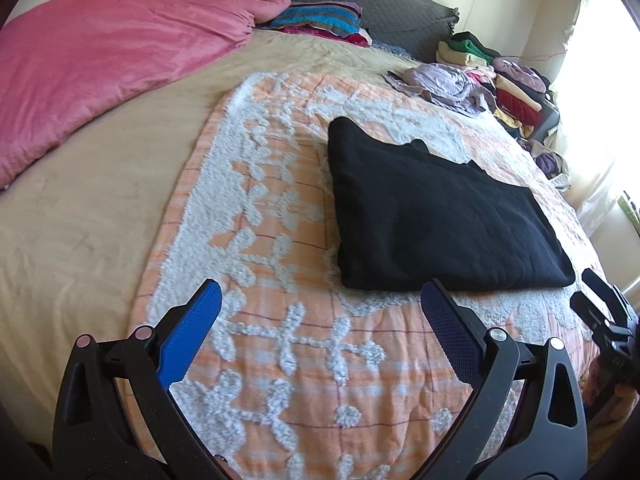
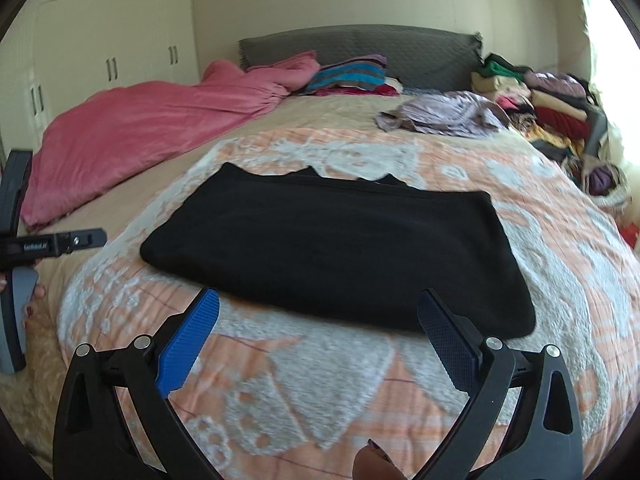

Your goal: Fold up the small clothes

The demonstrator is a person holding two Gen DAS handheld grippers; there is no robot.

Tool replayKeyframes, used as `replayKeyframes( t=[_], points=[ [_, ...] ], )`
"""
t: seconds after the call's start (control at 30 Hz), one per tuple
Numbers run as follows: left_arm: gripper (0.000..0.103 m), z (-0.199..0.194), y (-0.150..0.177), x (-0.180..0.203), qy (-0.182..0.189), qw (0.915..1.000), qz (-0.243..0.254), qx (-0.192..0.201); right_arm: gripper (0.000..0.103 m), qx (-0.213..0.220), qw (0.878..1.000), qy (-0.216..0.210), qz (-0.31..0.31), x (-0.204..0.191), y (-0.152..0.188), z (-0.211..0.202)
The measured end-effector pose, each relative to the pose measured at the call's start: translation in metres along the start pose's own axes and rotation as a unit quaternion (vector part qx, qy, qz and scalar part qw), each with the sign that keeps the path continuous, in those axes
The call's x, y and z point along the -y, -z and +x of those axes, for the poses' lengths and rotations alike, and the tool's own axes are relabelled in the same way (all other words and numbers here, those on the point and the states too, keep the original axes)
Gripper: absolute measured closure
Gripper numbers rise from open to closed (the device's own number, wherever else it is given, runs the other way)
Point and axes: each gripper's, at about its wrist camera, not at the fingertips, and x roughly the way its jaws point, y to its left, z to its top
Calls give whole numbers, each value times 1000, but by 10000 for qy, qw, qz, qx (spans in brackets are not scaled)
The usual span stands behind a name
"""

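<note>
Both the left gripper [image 1: 320,300] and right gripper [image 2: 318,308] hold jaws wide, empty, before the folded black garment [image 2: 340,256].

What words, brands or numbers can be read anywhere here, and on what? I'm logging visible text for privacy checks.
One small white print runs along the black bar of the left gripper, seen at the left edge of the right wrist view; it is too blurred to read with certainty.
Nothing readable shows on the black garment, the patterned quilt or the clothes pile.
</note>
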Motion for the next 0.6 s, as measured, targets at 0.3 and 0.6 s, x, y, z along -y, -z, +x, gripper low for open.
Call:
replayKeyframes(
  t=[0.3, 0.6],
  points=[
    [10, -12, -13, -9, -152, 9997, 2, 181, 4, -15, 9992, -276, -300, -35, -9, 4],
    [10, -7, -30, -8, -248, 9993, 156, 221, 4, -57, 9972, -455, -592, -63, -16, 14]
  ],
)
